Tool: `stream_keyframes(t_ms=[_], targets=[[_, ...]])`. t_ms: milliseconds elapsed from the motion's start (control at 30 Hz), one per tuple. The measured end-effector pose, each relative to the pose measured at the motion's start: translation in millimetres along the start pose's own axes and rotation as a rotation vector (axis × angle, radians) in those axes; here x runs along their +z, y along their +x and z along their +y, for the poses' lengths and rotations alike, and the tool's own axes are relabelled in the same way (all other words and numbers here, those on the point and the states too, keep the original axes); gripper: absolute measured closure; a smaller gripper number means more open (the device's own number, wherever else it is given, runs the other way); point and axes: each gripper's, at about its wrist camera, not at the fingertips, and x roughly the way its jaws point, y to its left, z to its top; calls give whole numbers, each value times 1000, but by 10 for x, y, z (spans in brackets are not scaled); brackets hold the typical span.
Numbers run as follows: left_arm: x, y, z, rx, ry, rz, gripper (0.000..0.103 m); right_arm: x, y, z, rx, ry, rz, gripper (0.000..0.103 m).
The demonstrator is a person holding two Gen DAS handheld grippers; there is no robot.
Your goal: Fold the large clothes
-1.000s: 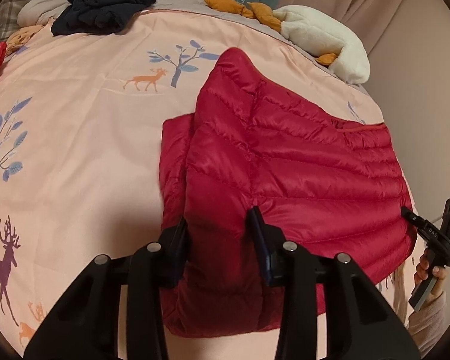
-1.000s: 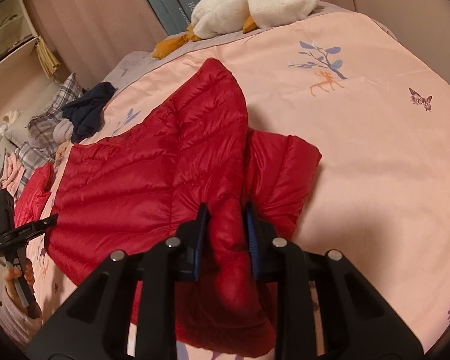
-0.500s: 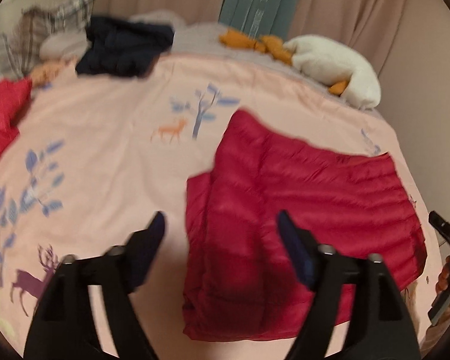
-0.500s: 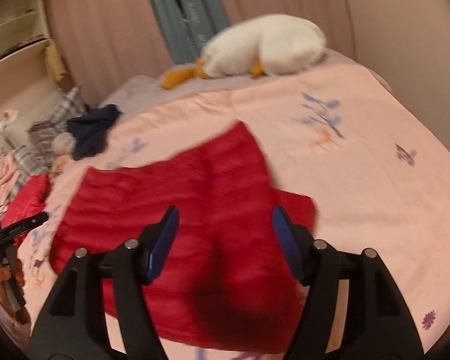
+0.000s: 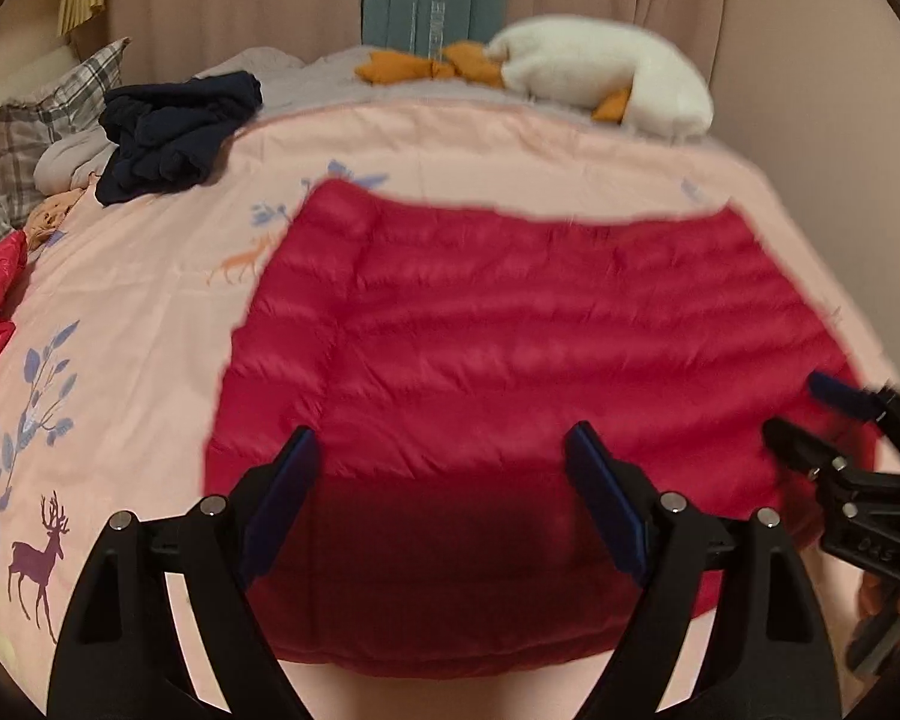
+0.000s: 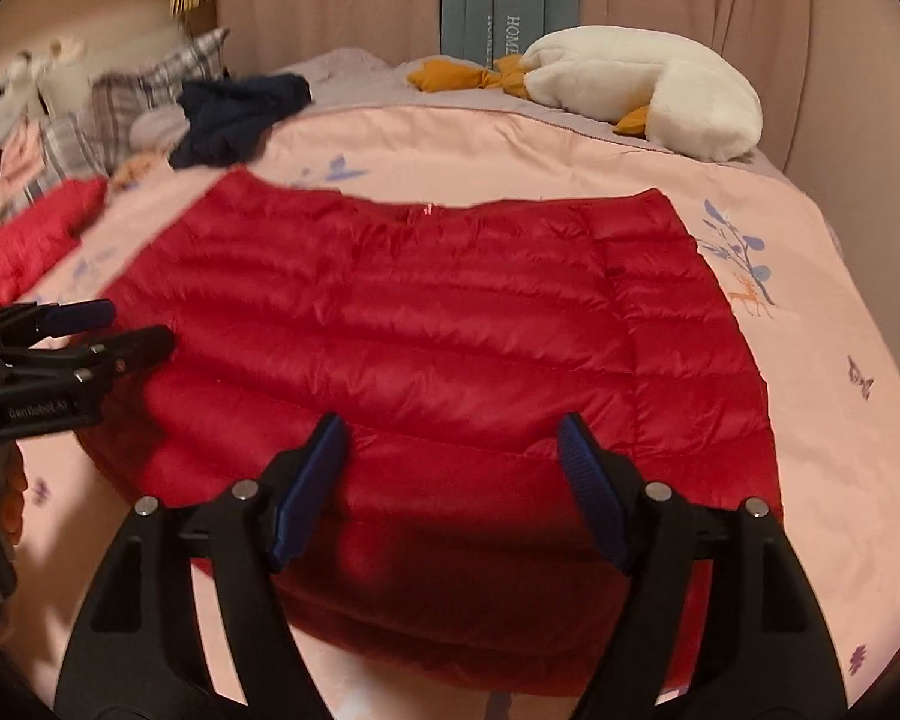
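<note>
The bed [image 5: 150, 312], under a pink duvet cover printed with deer and branches, fills both wrist views, and across its middle lies the red down jacket [image 5: 510, 348], spread flat with its quilted panels running across and its side parts apparently turned in, so it reads as a broad rectangle. The step in hand looks like the pause after a fold has been laid down: both tools are off the cloth. The left tool [image 5: 444, 504] hangs just above the jacket's near edge, its jaws wide apart and empty, nothing pressed between the blue pads. The right tool [image 6: 450, 486] hovers likewise over the near edge, toward the jacket's other end; its jaws are opening, with only the jacket's surface showing below the gap, not gripped. Each tool shows at the rim of the other's view, beside the jacket's outer edge. The next move probably calls for each tool to come down on a near corner or the near hem, pinch the puffy layers together, and carry that edge away toward the far hem to halve the length. Slippery padded fabric may spring back, so a deep bite seems wise. Beyond the jacket, well apart, lie a dark navy garment [image 5: 174, 132], a white plush goose [image 6: 642, 90] and a plaid pillow [image 5: 36, 138].
</note>
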Motion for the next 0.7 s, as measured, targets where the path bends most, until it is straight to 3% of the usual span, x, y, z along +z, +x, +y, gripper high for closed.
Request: stream_keyframes(t_ms=[67, 100, 167, 200, 267, 367, 433, 500, 700], targets=[[-64, 96, 17, 6, -2, 14, 14, -38, 38, -50, -19, -3, -1, 24], [-73, 111, 35, 16, -3, 14, 6, -60, 52, -120, -25, 10, 2, 24], [-99, 125, 115, 27, -19, 18, 3, -107, 52, -285, -10, 56, 8, 26], [-107, 121, 163, 21, -29, 22, 3, -136, 42, -387, 17, 89, 13, 25], [-127, 90, 240, 31, -37, 26, 3, -182, 9, -535, -48, 111, 11, 24], [-142, 8, 332, 41, -51, 29, 3, -270, -92, -838, -77, 182, 28, 24], [-145, -85, 417, 52, -70, 37, 3, -316, -180, -1007, -138, 228, 48, 18], [-128, -171, 486, 44, -90, 41, 3, -361, -296, -1151, -140, 283, 48, 18], [-23, -593, 481, 59, -83, -9, 2, -322, -738, -1166, -136, 307, -7, 14]])
